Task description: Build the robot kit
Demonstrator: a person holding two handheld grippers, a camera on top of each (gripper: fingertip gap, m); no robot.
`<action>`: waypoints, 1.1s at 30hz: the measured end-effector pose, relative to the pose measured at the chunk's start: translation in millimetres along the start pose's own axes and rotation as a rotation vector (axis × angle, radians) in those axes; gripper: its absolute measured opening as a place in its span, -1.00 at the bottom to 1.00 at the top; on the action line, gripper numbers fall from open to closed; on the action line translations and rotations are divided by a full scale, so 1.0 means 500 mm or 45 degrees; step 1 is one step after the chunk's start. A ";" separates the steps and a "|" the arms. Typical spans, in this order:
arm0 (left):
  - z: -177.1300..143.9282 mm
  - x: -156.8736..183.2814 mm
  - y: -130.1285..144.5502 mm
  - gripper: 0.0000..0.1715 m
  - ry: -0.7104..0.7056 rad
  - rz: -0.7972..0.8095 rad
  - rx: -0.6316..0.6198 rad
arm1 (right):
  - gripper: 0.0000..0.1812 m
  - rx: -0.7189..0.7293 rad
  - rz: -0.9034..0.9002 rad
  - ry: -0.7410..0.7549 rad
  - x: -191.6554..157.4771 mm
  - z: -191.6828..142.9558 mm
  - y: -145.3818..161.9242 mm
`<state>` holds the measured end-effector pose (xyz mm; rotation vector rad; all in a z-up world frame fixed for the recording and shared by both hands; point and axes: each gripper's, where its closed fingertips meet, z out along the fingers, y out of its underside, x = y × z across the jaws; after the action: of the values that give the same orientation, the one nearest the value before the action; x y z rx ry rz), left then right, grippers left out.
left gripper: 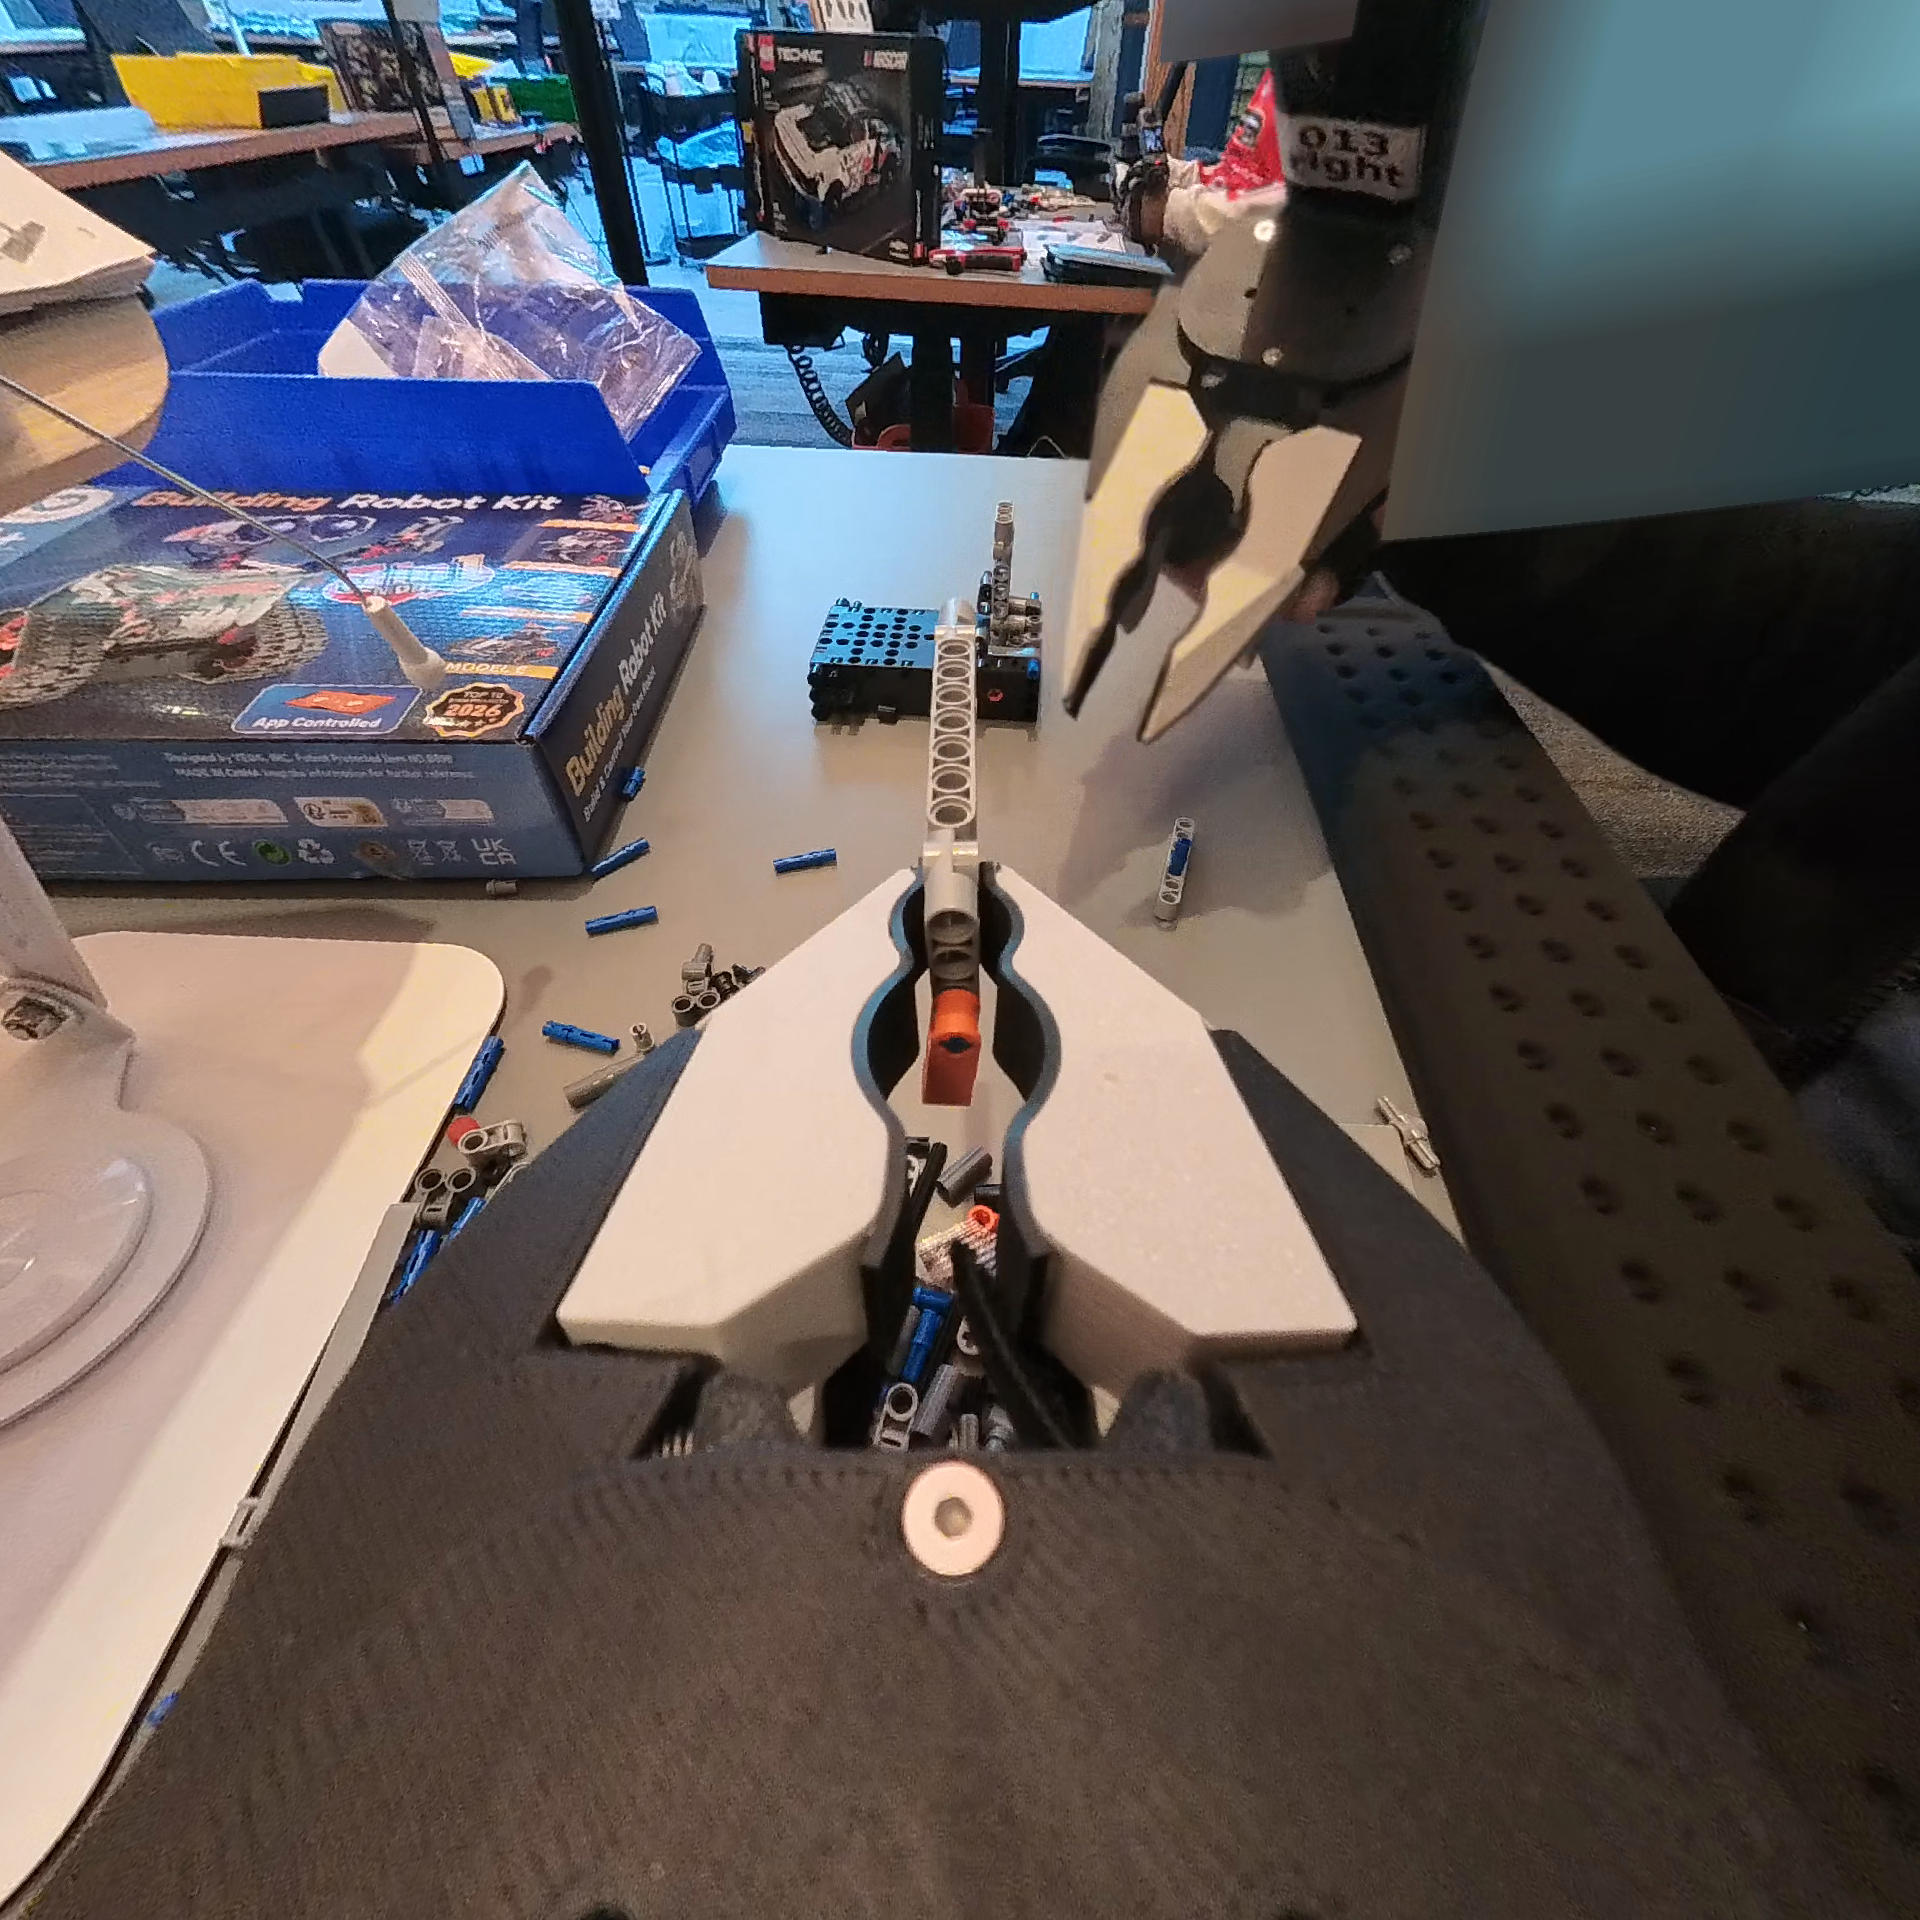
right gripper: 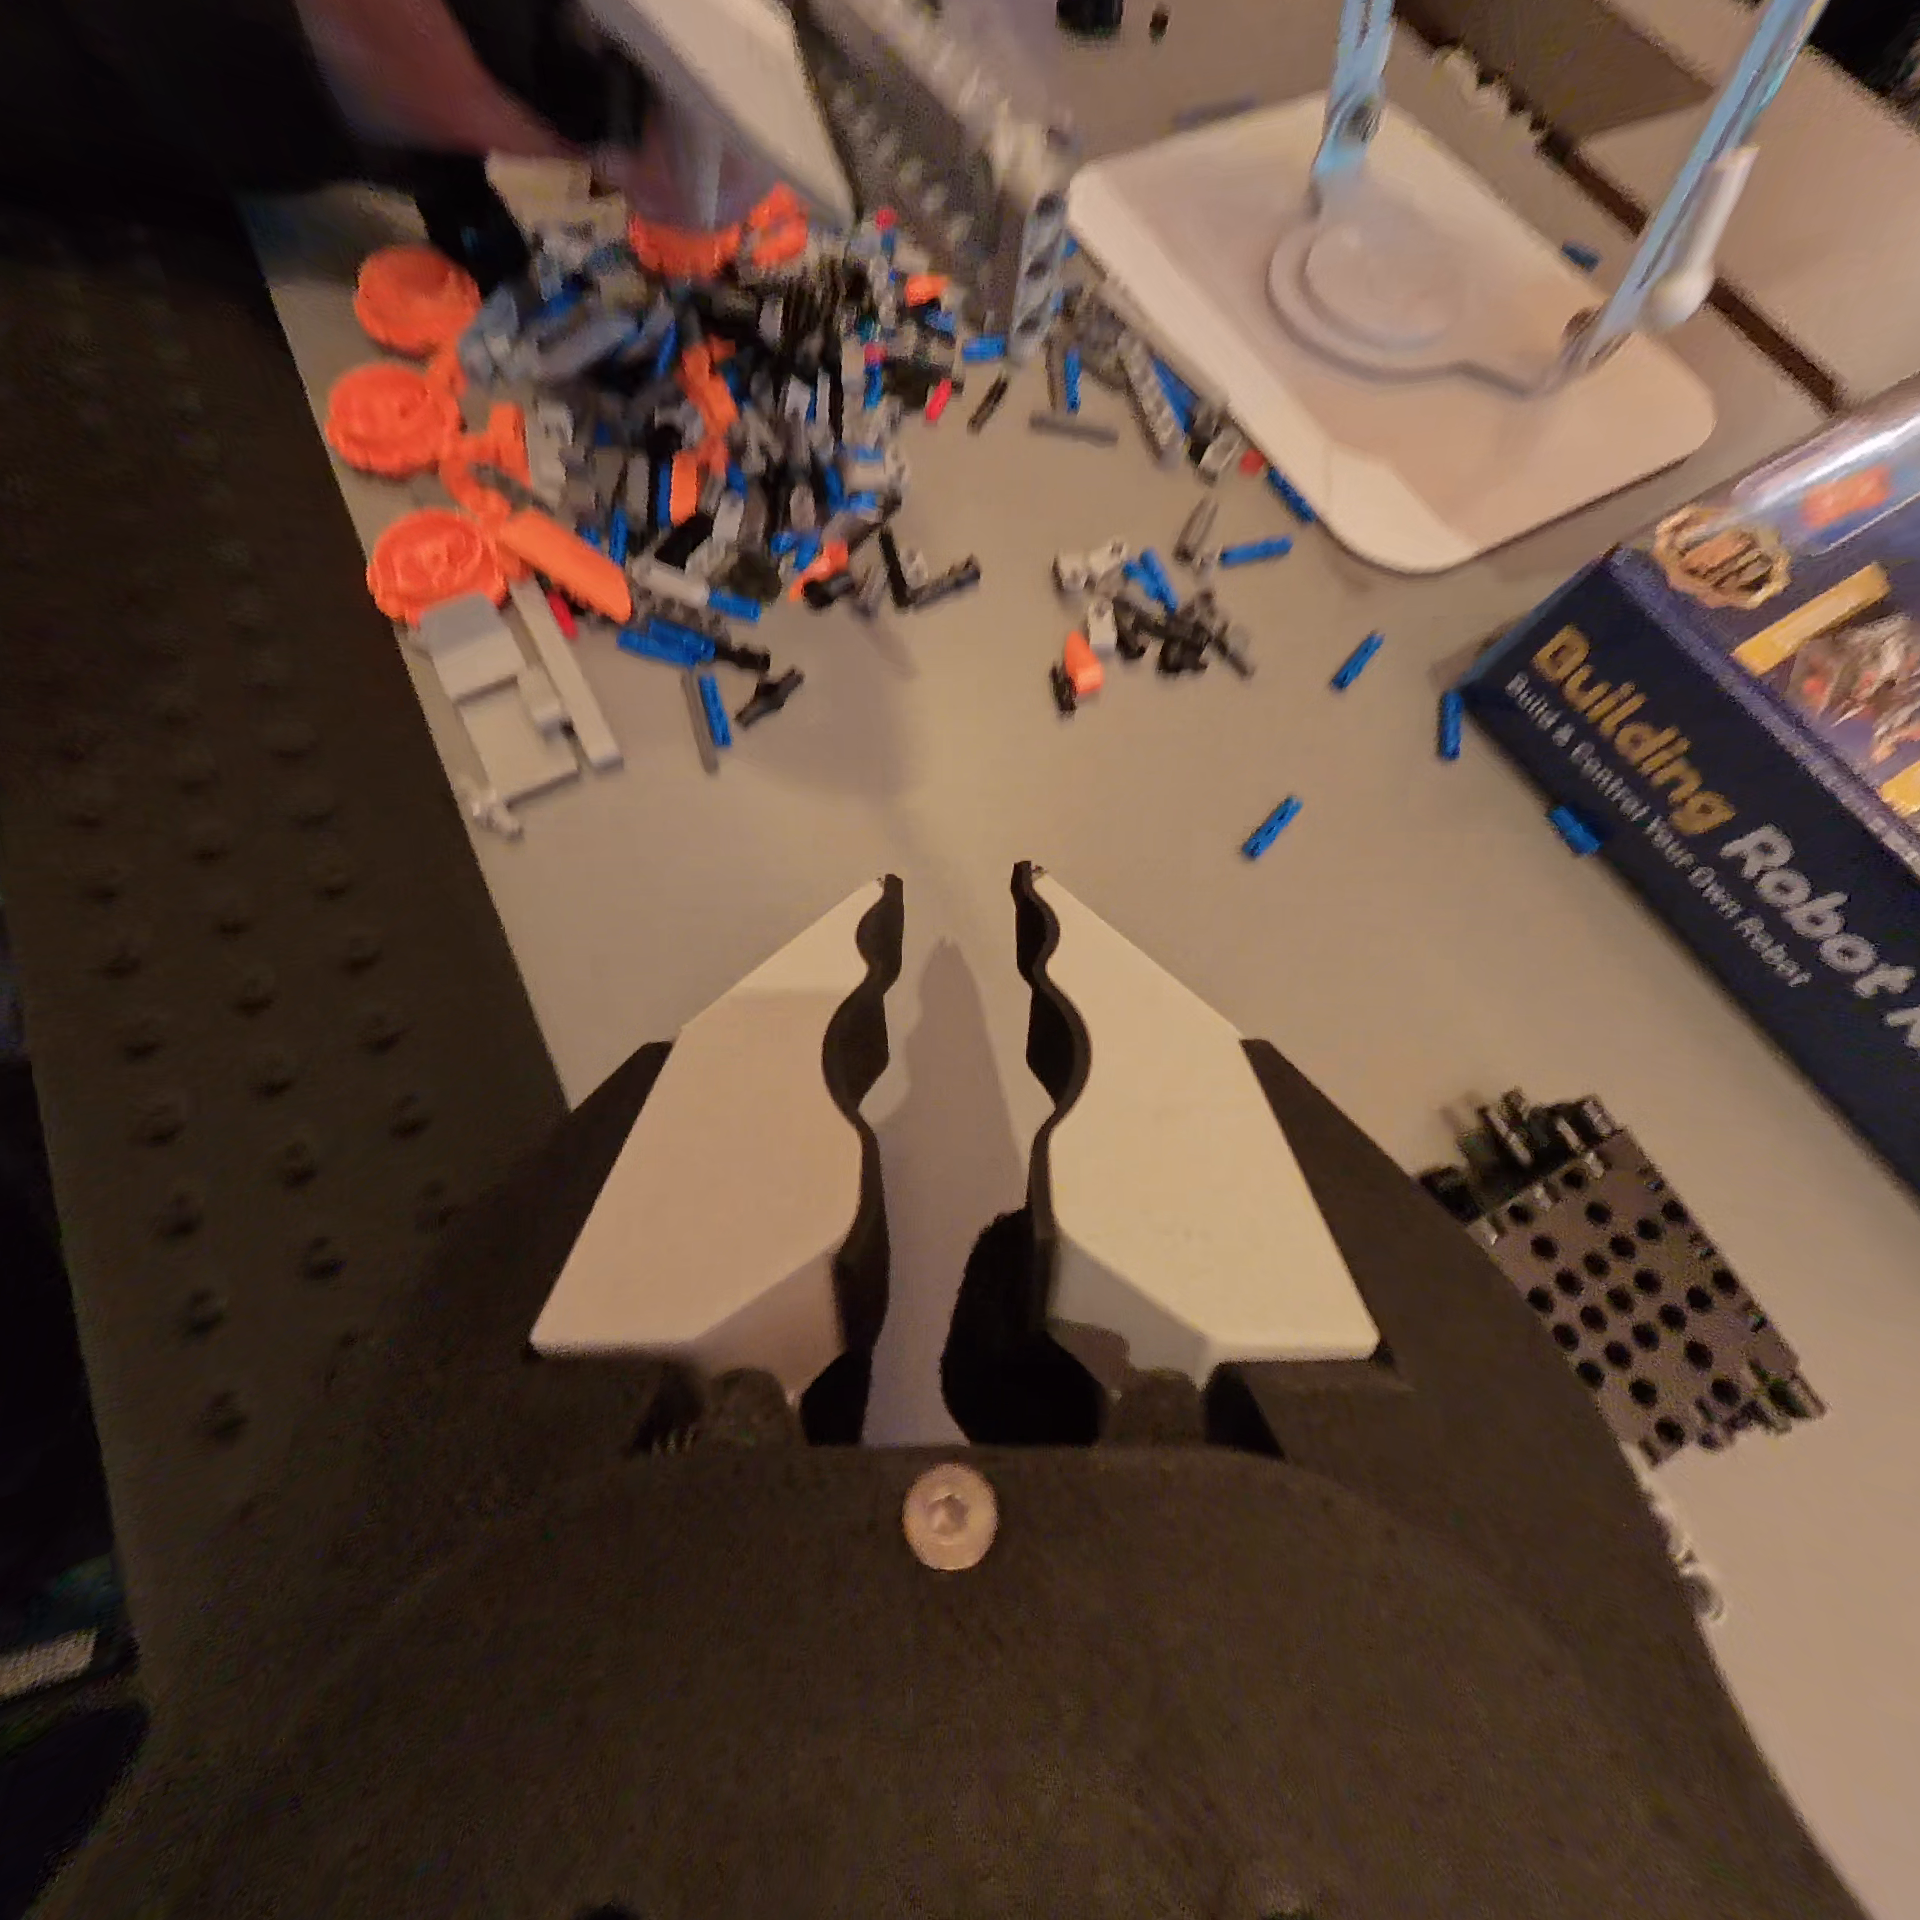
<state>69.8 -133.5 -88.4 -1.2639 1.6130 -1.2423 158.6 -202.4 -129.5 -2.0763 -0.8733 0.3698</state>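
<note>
Left gripper (left gripper: 954, 883) pinches a light, stiff grey-and-orange plastic holed-beam assembly (left gripper: 953, 966) by its near end, short of the black perforated block (left gripper: 883, 649). Right gripper (right gripper: 956, 878) empty, jaws spread.

Left view bright, sharp; right dim, motion-blurred.

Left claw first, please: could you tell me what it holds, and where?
The left claw is shut on the grey beam assembly, gripping its near end just ahead of the orange piece.
</note>
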 end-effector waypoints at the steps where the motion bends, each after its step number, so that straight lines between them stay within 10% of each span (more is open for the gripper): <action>1: 0.000 0.000 0.001 -0.94 0.000 0.001 -0.003 | -0.78 -0.037 -0.008 -0.007 -0.008 -0.001 0.016; 17: 0.013 0.015 0.017 -0.94 0.034 0.023 -0.053 | -0.94 -0.264 -0.075 -0.093 -0.063 0.060 0.102; 25: 0.025 0.022 0.037 -0.94 0.039 0.066 -0.127 | -0.94 0.178 -0.188 -0.146 -0.052 0.002 -0.140; 33: 0.029 0.032 0.051 -0.94 0.111 -0.051 -0.204 | -0.94 -0.005 -0.032 -0.650 -0.043 0.064 -0.226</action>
<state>72.6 -151.1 -116.7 -1.3623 1.7876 -1.2272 74.8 -152.3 -60.6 -2.0010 -1.1914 0.9101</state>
